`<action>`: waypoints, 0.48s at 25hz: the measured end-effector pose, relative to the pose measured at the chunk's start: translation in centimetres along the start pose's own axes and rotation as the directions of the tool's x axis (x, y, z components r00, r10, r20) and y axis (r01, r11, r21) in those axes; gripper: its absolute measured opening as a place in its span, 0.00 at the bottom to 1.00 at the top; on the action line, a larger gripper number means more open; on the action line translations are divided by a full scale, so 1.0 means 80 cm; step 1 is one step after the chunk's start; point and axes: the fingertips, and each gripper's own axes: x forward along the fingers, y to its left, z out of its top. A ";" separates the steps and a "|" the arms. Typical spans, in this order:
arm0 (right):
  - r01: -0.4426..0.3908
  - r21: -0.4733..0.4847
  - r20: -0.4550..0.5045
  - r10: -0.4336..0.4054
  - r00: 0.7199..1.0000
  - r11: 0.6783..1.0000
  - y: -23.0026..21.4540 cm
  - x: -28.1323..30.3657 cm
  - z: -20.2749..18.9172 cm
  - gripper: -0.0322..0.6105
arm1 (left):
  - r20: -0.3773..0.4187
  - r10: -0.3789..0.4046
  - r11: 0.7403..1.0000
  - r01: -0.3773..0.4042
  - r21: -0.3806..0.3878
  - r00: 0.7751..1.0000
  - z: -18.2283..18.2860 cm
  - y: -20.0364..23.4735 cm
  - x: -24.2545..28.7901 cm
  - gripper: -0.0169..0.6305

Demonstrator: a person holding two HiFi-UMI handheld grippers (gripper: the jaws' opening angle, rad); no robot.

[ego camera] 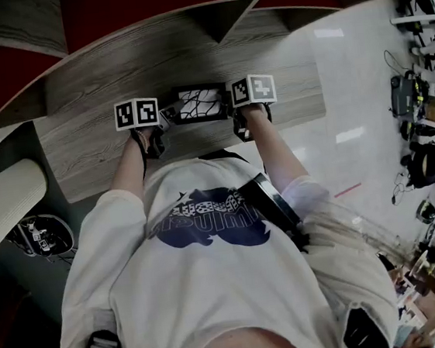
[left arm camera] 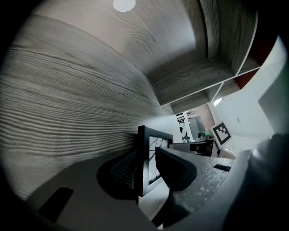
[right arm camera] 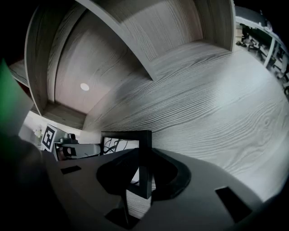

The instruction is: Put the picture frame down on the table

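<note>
A black picture frame (ego camera: 200, 103) with a white picture crossed by black lines stands upright over the grey wood table (ego camera: 90, 149), held at both ends. My left gripper (ego camera: 166, 120) is shut on its left side, and my right gripper (ego camera: 233, 113) is shut on its right side. In the left gripper view the frame's edge (left arm camera: 142, 158) runs between the two jaws of the left gripper (left arm camera: 145, 170). In the right gripper view the frame's corner bar (right arm camera: 145, 162) sits clamped in the right gripper (right arm camera: 143, 175). Whether the frame's lower edge touches the table cannot be told.
Wooden shelf compartments (ego camera: 152, 13) with dark red backs rise behind the table. The table's right end (ego camera: 313, 92) meets a white floor (ego camera: 367, 113), with racks of equipment (ego camera: 424, 68) beyond. A cream rolled thing (ego camera: 6, 205) lies at the left.
</note>
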 end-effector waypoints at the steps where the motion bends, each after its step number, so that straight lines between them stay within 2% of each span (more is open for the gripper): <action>1: 0.005 -0.001 -0.003 -0.005 1.000 1.000 0.000 0.000 0.000 0.18 | 0.002 -0.002 1.000 0.002 -0.004 1.000 0.000 0.000 0.000 0.23; 12: 0.014 0.006 -0.001 -0.014 1.000 1.000 0.002 -0.004 0.001 0.18 | 0.007 -0.027 1.000 0.027 -0.015 1.000 -0.001 0.000 -0.005 0.23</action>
